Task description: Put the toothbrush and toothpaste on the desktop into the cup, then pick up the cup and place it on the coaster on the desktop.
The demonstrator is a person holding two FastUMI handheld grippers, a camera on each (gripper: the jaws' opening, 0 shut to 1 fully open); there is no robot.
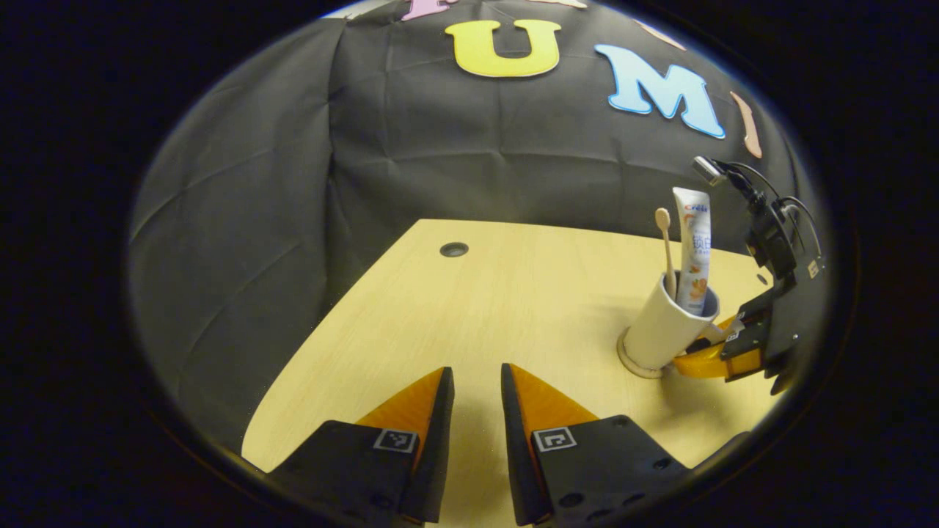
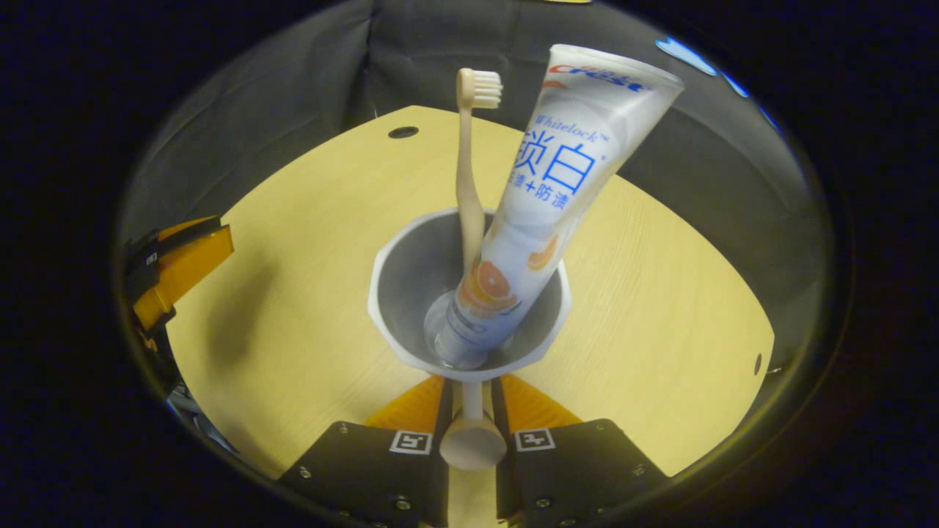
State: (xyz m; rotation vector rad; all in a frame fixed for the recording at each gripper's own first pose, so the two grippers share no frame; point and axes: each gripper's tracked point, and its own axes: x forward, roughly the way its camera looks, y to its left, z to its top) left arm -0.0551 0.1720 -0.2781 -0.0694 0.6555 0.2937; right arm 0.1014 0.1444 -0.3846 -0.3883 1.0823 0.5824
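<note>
On the bench (image 1: 513, 293), toward its right side in the left gripper view, the cup (image 1: 664, 330) sits on the coaster (image 1: 632, 364), tilted slightly. Toothbrush (image 2: 469, 176) and toothpaste (image 2: 539, 198) both stand inside the cup, bristles up, tube leaning right. Right gripper (image 2: 471, 411) pinches the cup's handle (image 2: 472, 440) between both fingers. Left gripper (image 1: 477, 411) hovers over bare bench, well apart from the cup, fingers slightly spread with nothing between them.
</note>
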